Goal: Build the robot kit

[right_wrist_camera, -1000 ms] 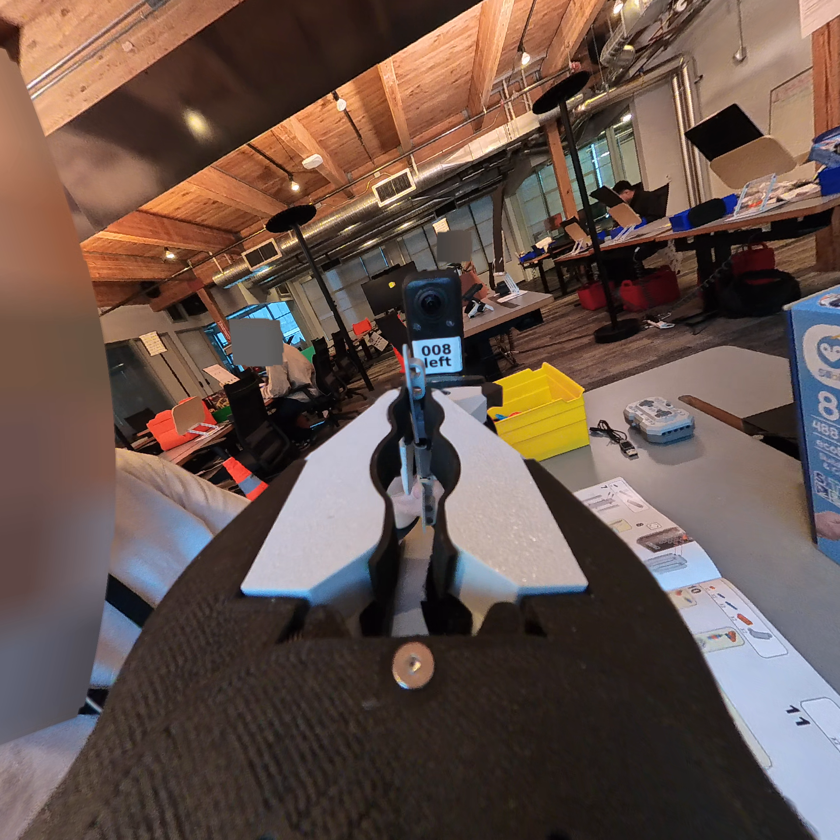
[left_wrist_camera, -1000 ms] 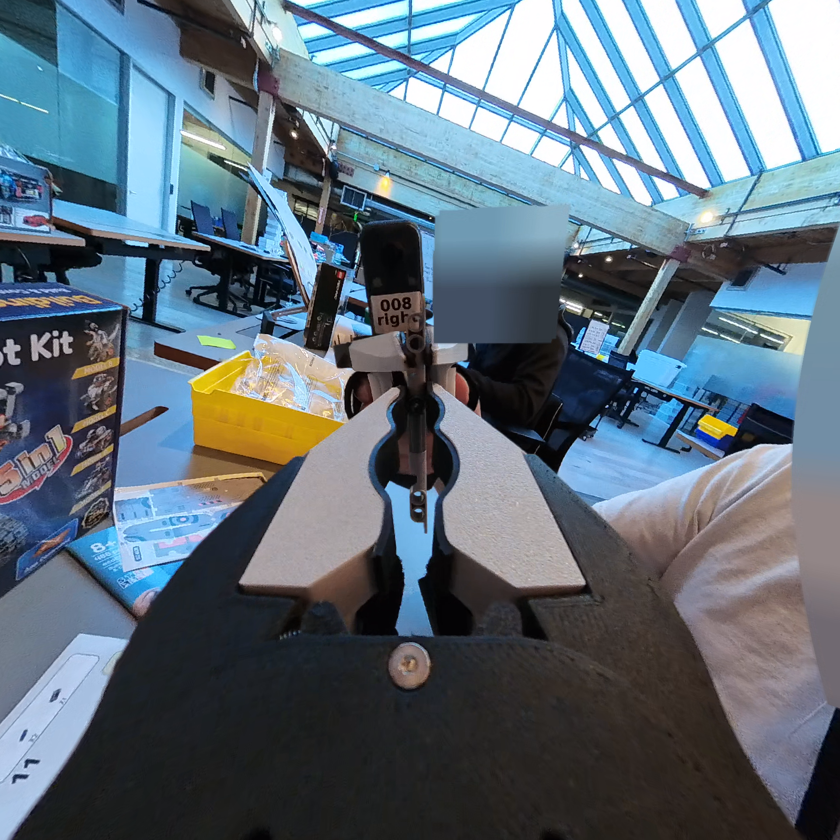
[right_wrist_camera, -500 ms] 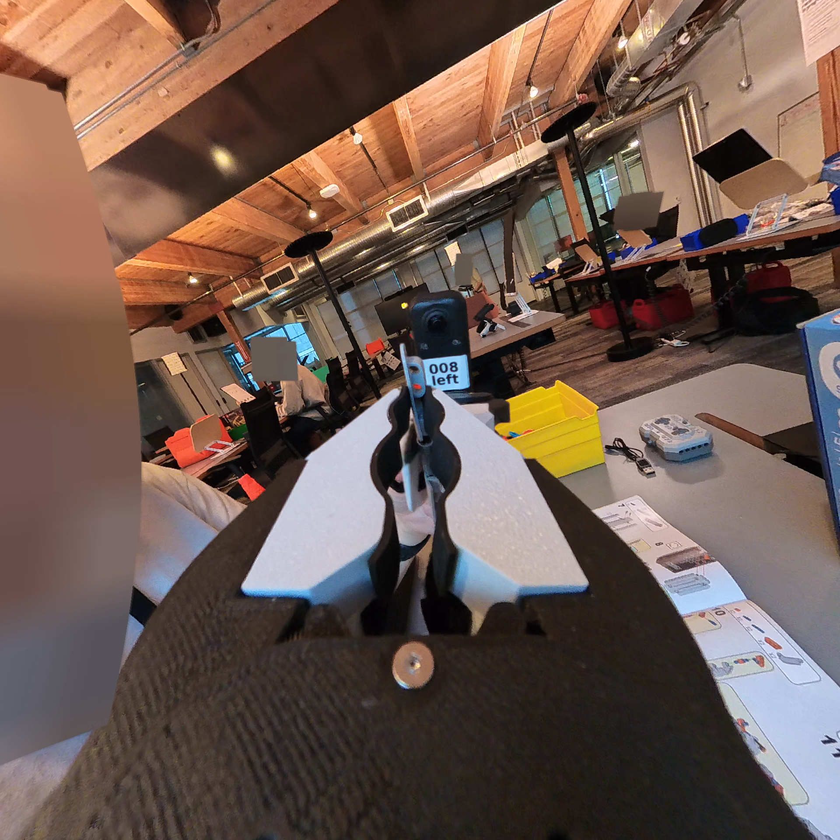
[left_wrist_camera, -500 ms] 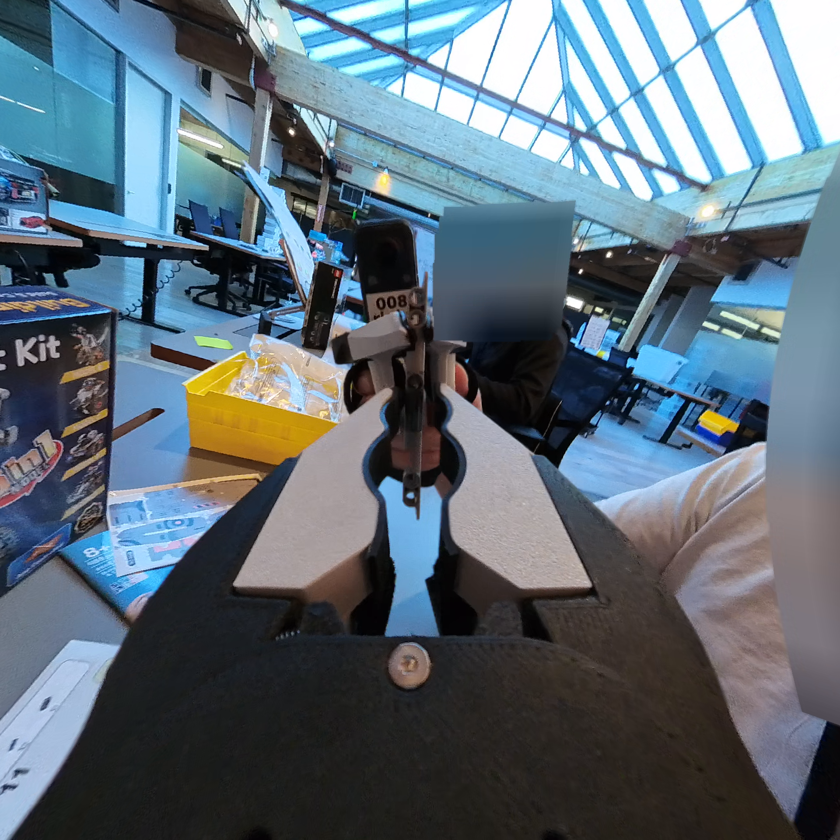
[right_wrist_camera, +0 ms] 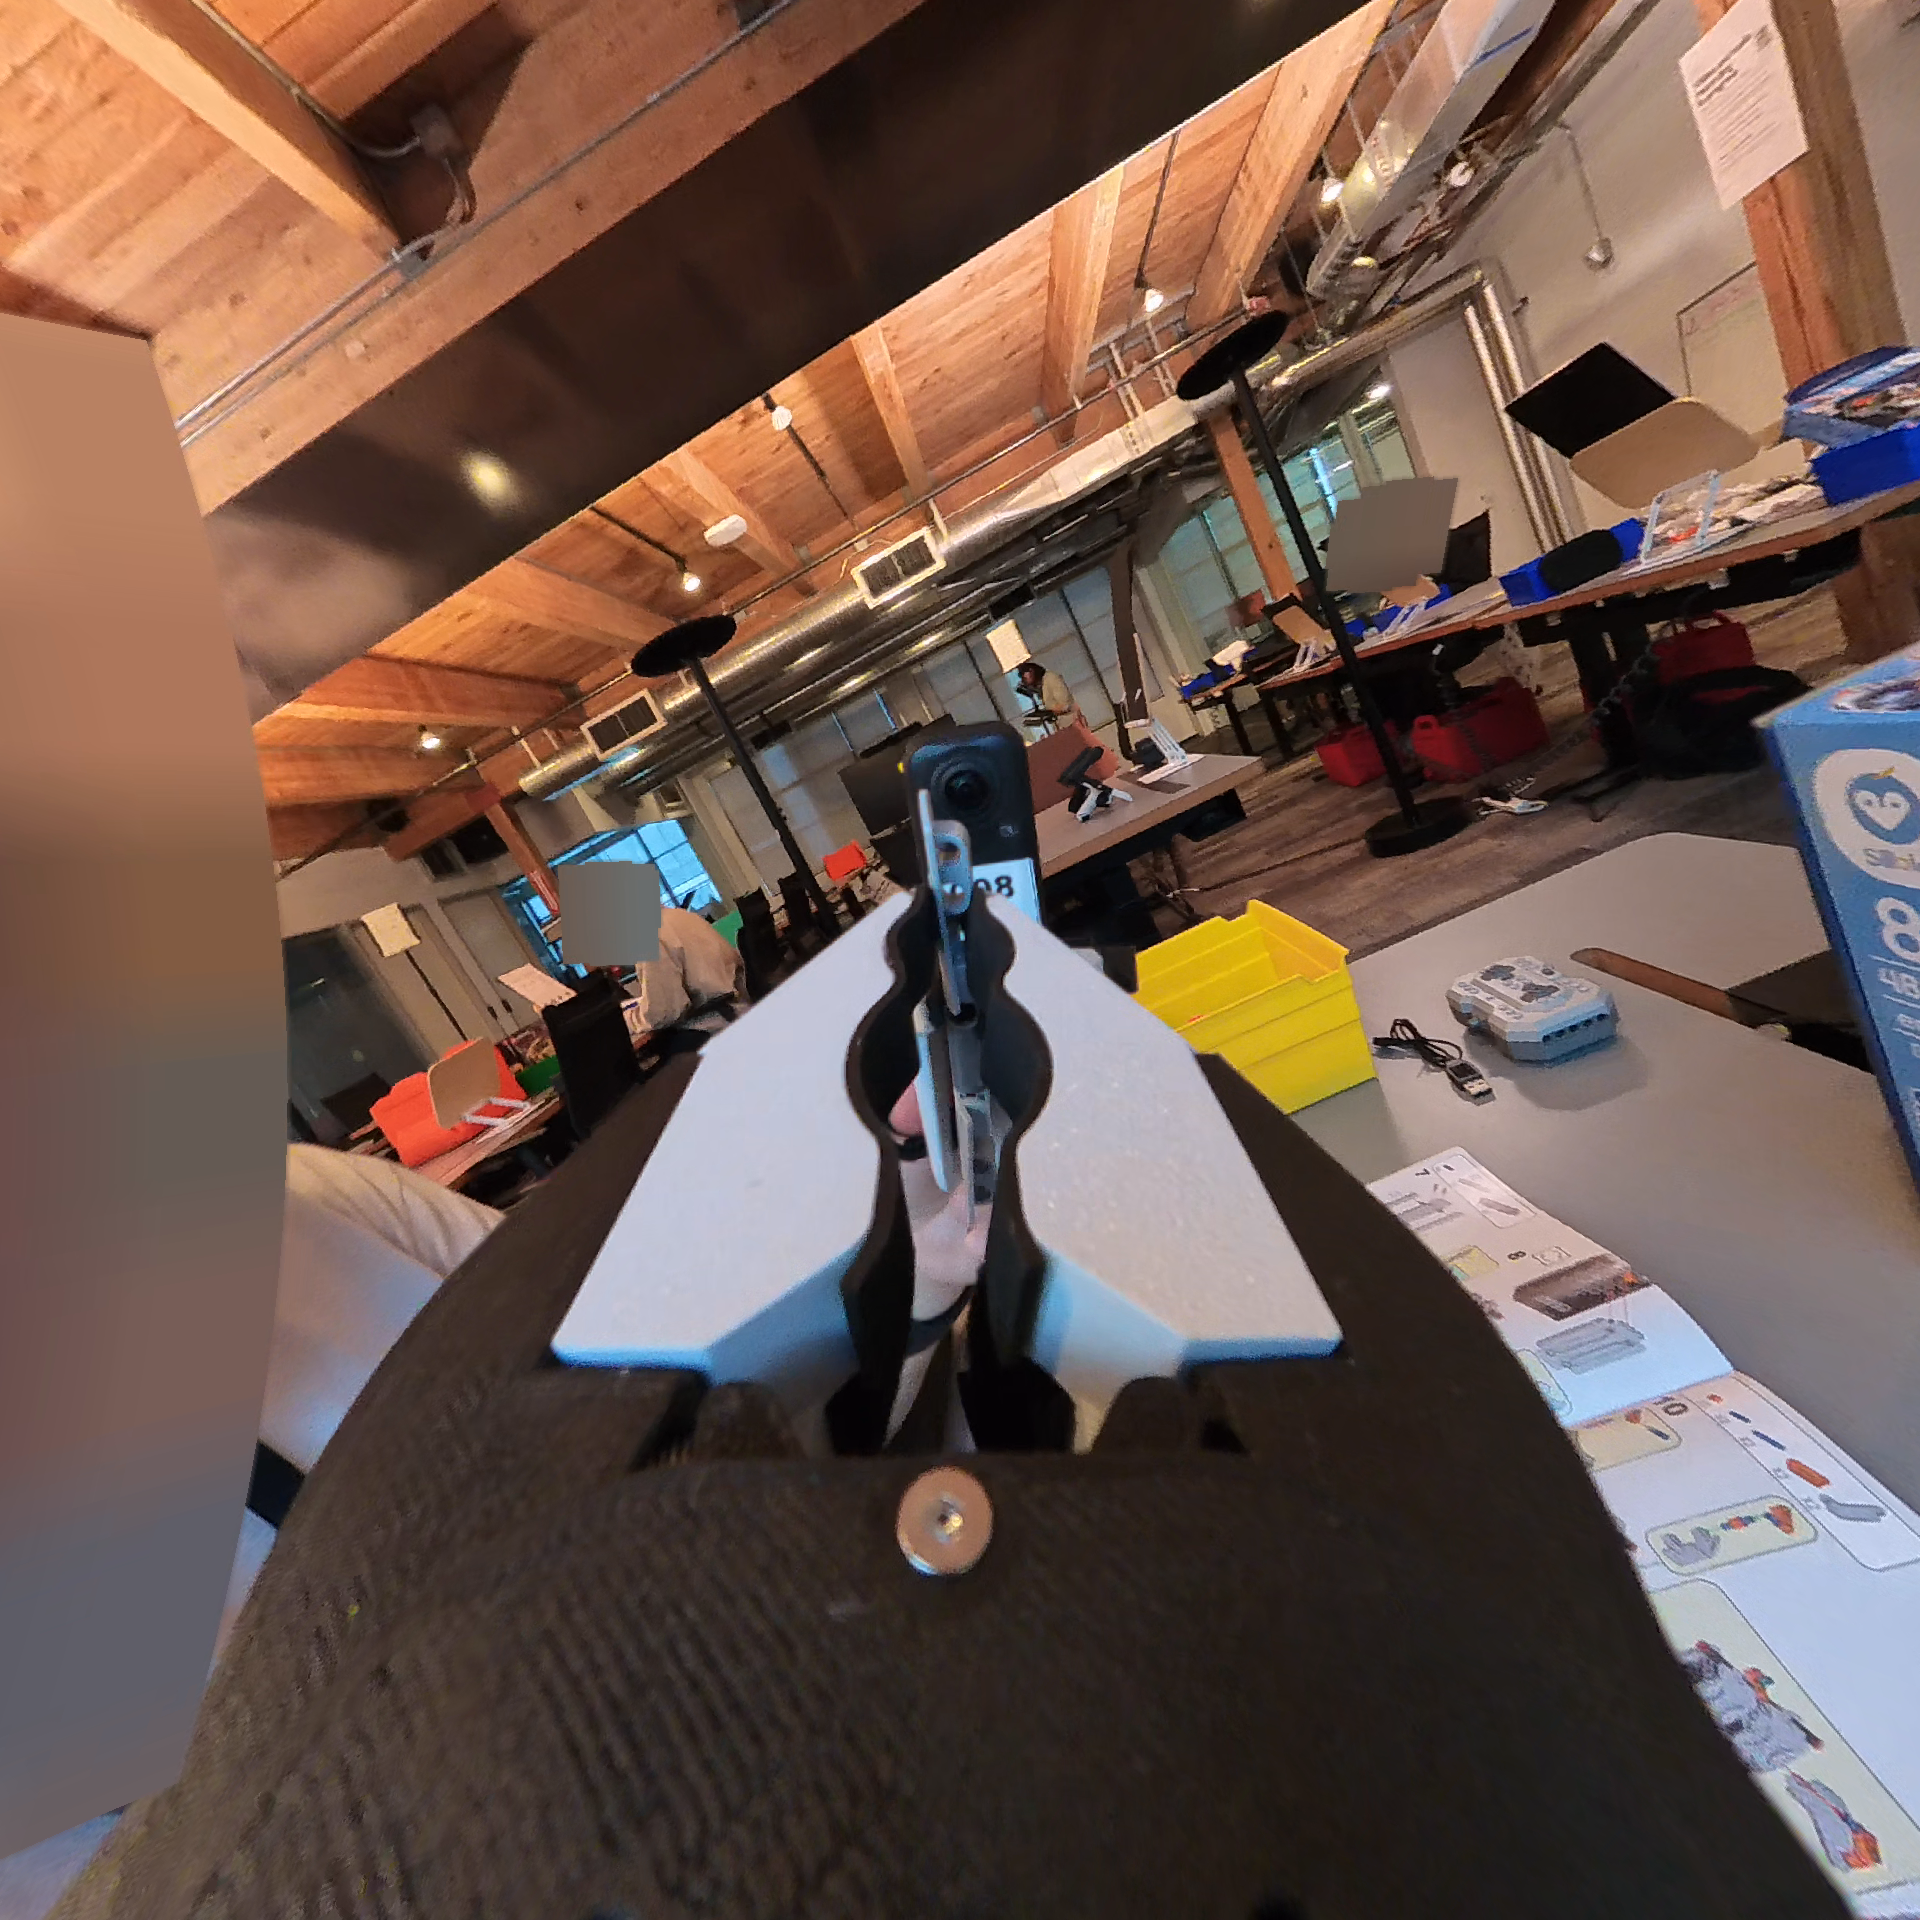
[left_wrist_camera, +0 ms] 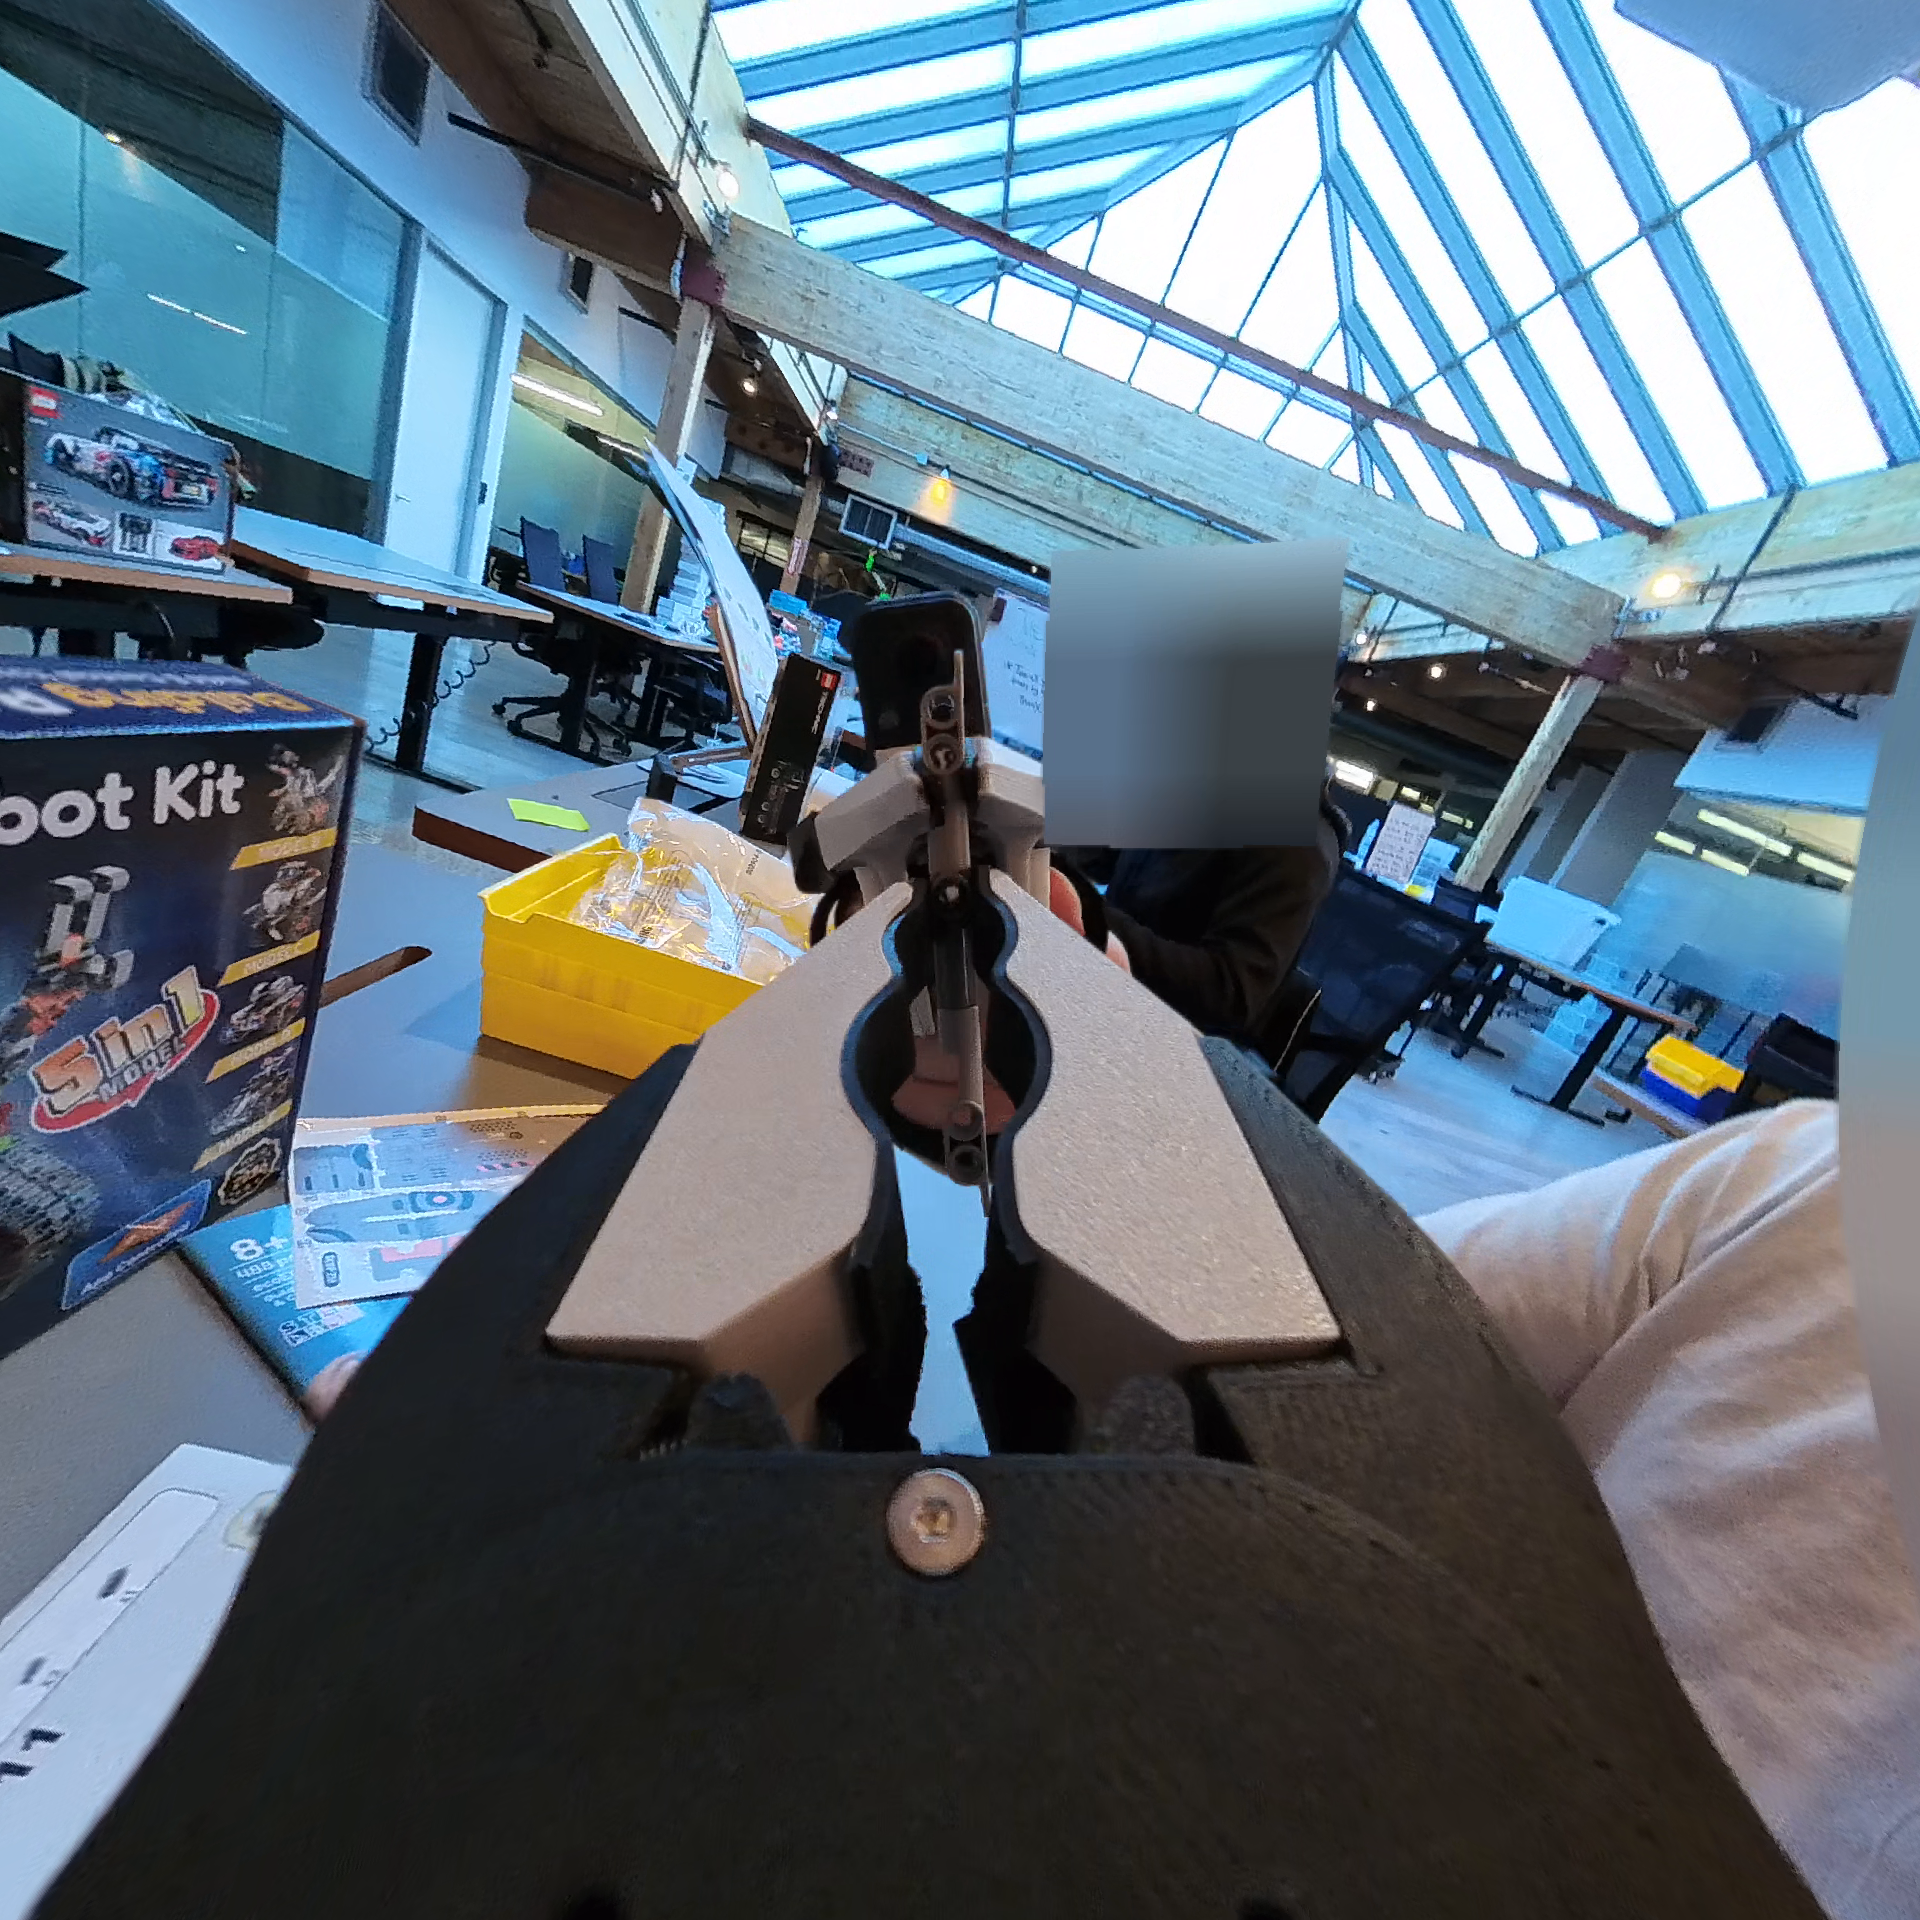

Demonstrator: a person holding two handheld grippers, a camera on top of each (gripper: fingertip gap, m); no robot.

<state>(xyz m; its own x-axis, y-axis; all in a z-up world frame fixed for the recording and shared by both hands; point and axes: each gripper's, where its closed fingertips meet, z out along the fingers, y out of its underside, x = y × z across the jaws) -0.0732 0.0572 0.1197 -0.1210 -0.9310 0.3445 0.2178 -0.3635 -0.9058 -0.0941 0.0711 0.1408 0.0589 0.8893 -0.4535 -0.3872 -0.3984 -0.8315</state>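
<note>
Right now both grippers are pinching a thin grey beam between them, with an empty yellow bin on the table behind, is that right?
Not quite: the yellow bin is not empty. The left wrist view shows clear plastic bags piled in it. The rest holds: the left gripper and right gripper are both shut on the thin grey beam, and the bin stands on the table behind.

Open-plan workshop office: desk rows, exposed ducts, skylight, parts bins.
</note>
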